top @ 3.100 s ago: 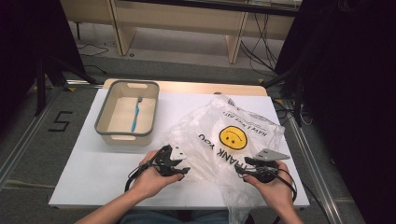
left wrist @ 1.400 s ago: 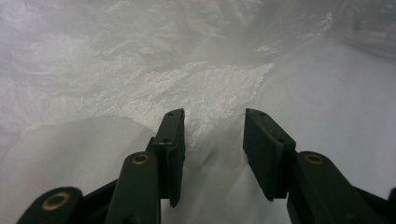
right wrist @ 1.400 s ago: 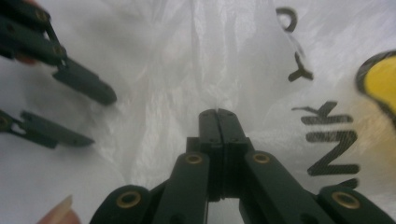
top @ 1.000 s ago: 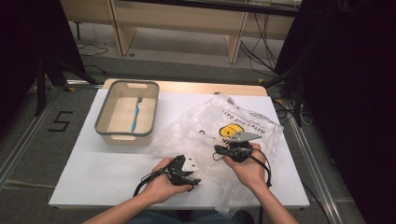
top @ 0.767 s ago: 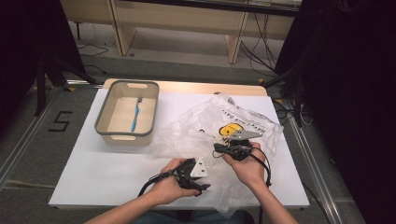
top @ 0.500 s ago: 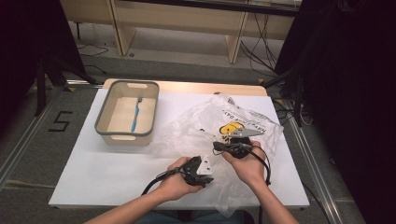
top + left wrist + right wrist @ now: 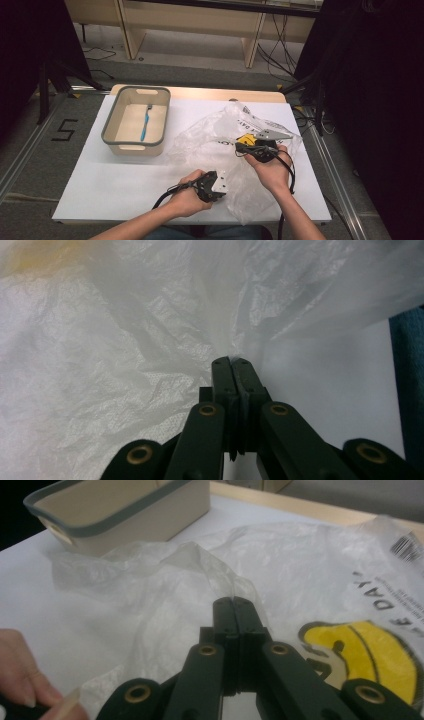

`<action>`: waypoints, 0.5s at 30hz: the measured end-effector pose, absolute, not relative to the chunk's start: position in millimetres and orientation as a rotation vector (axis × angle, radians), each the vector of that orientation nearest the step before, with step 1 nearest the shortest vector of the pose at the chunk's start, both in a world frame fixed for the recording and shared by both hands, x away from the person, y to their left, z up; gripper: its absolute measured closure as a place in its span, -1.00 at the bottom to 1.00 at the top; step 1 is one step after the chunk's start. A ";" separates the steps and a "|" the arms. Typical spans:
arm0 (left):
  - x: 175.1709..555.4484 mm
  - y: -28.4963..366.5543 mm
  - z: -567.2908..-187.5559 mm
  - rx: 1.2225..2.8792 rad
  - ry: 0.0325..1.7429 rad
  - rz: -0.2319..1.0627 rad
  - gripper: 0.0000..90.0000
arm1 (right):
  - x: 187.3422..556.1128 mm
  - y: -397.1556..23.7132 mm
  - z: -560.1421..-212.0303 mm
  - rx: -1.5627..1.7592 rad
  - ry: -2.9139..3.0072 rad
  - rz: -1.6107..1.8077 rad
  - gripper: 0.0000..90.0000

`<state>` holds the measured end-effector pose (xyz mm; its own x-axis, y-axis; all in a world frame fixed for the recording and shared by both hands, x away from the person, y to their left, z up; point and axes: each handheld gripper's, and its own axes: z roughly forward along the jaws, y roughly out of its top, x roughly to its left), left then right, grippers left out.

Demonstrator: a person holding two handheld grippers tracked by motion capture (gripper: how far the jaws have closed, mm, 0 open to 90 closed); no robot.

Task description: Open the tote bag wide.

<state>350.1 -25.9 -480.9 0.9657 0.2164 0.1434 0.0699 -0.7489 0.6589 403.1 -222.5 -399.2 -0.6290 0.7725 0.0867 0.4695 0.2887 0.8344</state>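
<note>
Item: crumpled translucent white plastic bag point(image 7: 220, 140) with a yellow smiley print and black lettering, held in two hand-held grippers on a white table top point(image 7: 100, 175).

Bag lies right of centre on the table, spread between both hands and bunched toward the near edge. Left gripper point(image 7: 220, 182): jaws have just been closing and now stand together, a gather of the bag's film pinched at their tips point(image 7: 232, 360) near the bag's near edge. Right gripper point(image 7: 245, 145): jaws together, a fold of the bag's film caught at their tips point(image 7: 234, 602), just beside the yellow print. Left of the bag, apart from it: beige rectangular plastic tub with a grey rim point(image 7: 107, 130), containing a blue toothbrush point(image 7: 145, 121) lying lengthwise. Beyond the table: pale wooden furniture legs point(image 7: 250, 47) and dark cables on the floor.
</note>
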 end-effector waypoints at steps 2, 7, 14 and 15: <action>350.2 -21.5 -479.7 2.410 0.202 0.272 0.99 | 403.3 -223.2 -394.9 1.108 2.202 1.268 1.00; 354.1 -9.6 -477.8 2.421 0.225 0.269 0.99 | 403.2 -222.6 -385.5 1.030 2.117 1.294 1.00; 356.4 -5.0 -479.0 2.426 0.233 0.271 0.98 | 402.0 -222.5 -380.3 0.988 2.053 1.296 1.00; 356.9 -3.9 -478.8 2.425 0.236 0.272 0.98 | 401.2 -222.5 -378.9 0.970 2.031 1.285 1.00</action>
<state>356.9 -3.9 -478.8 0.9618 0.2393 0.1329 0.0983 -0.7549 0.6484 401.2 -222.5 -378.9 -0.5933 0.8023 -0.0661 0.2842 0.2855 0.9153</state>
